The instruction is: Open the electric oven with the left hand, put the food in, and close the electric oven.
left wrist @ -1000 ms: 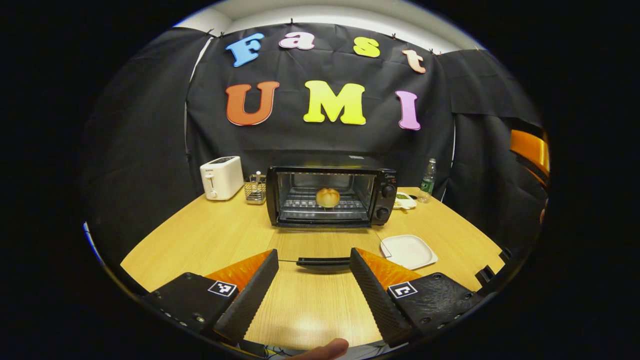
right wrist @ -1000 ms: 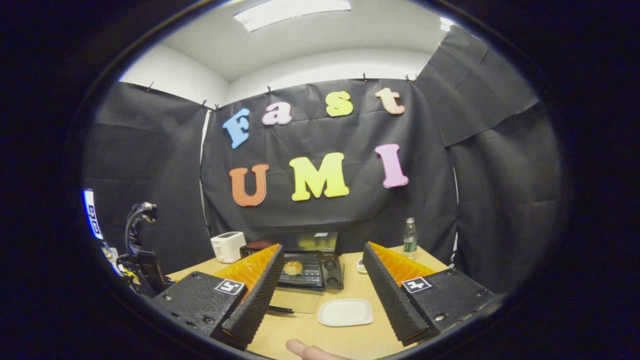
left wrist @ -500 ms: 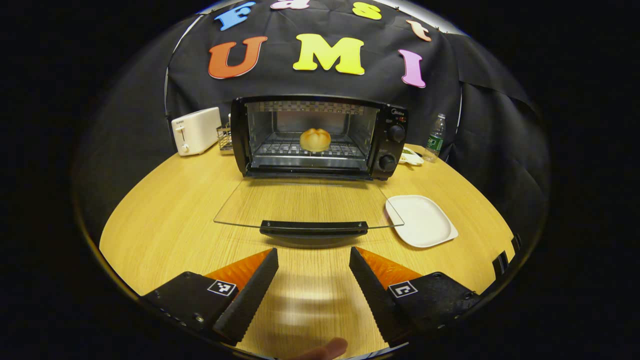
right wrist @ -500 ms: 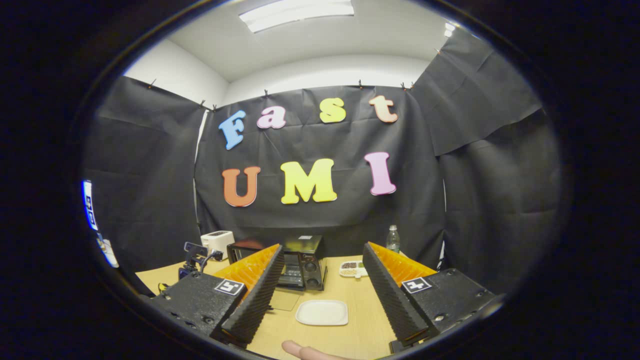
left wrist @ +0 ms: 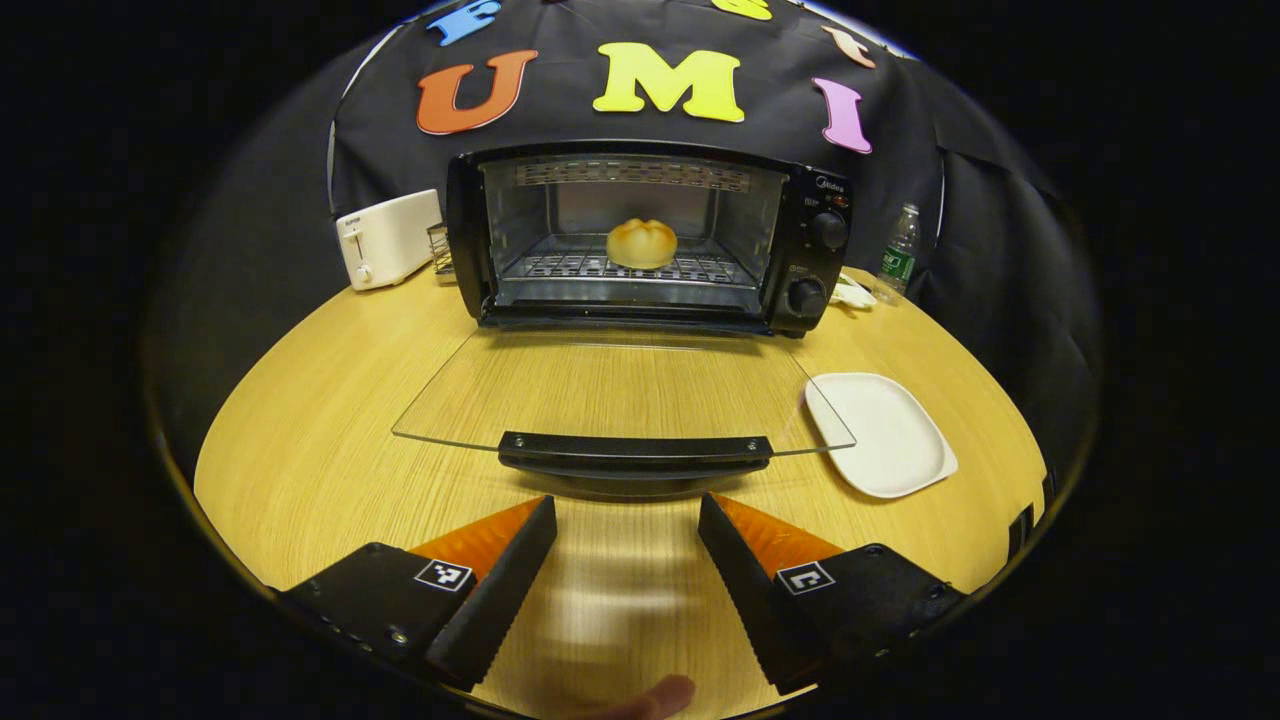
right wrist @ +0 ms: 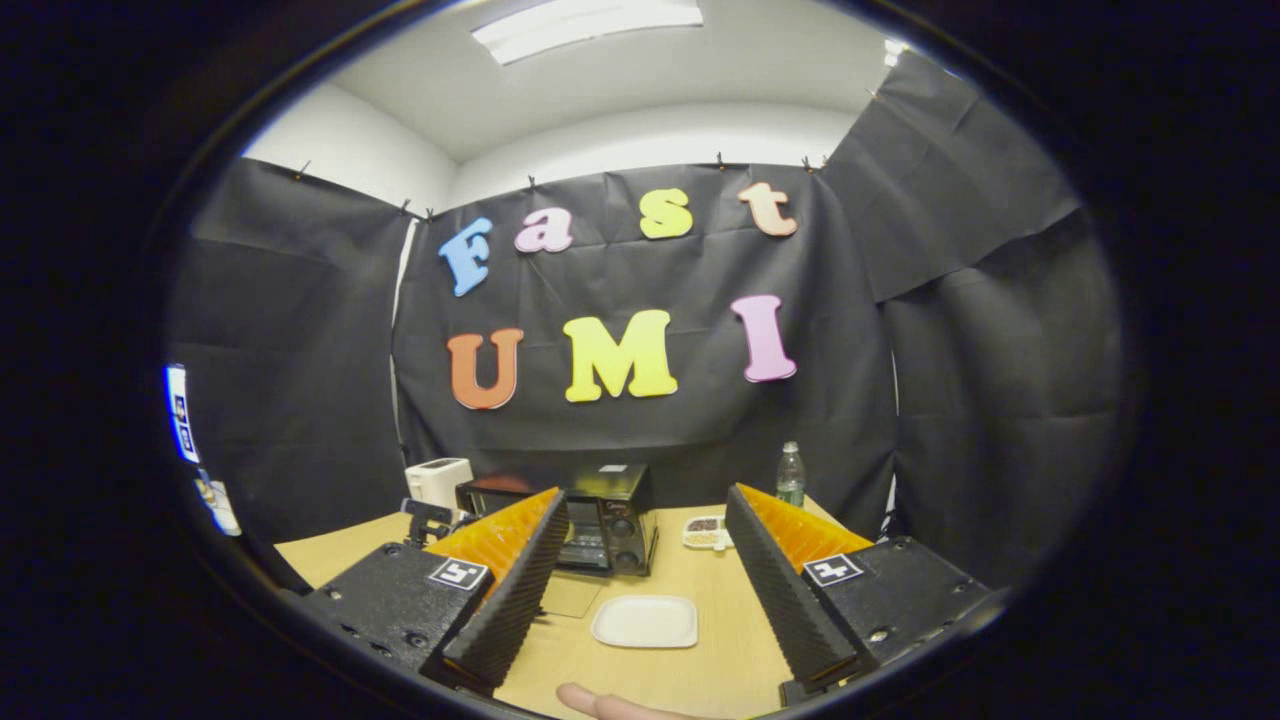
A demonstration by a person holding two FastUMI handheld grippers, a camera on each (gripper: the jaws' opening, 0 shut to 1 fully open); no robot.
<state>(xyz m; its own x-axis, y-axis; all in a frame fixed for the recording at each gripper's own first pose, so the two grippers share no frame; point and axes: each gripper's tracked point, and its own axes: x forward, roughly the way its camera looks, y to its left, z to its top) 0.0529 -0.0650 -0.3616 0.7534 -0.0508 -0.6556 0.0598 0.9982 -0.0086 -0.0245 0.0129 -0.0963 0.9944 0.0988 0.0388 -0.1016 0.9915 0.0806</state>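
One broad wooden bench (left wrist: 330,400) carries everything here. On it, at the back, stands the electric oven (left wrist: 640,235), its glass door (left wrist: 620,395) dropped flat toward the camera and hanging just above the bench, the dark door handle (left wrist: 635,452) at its near edge. A round bread roll (left wrist: 641,243) sits on the wire rack inside the oven, about at the middle. A white toaster (left wrist: 388,238) stands left of the oven, and a white plate (left wrist: 880,433) lies bare on the bench just beside the door's right corner. A green-labelled bottle (left wrist: 898,256) stands right of the oven, near the cloth wall.

The left gripper (left wrist: 625,540) hovers just short of the door handle, fingers spread wide with nothing between them. In the right gripper view, the right gripper (right wrist: 645,545) is likewise wide apart and empty, held well back from the oven, above the bench with the plate below and between its fingers.
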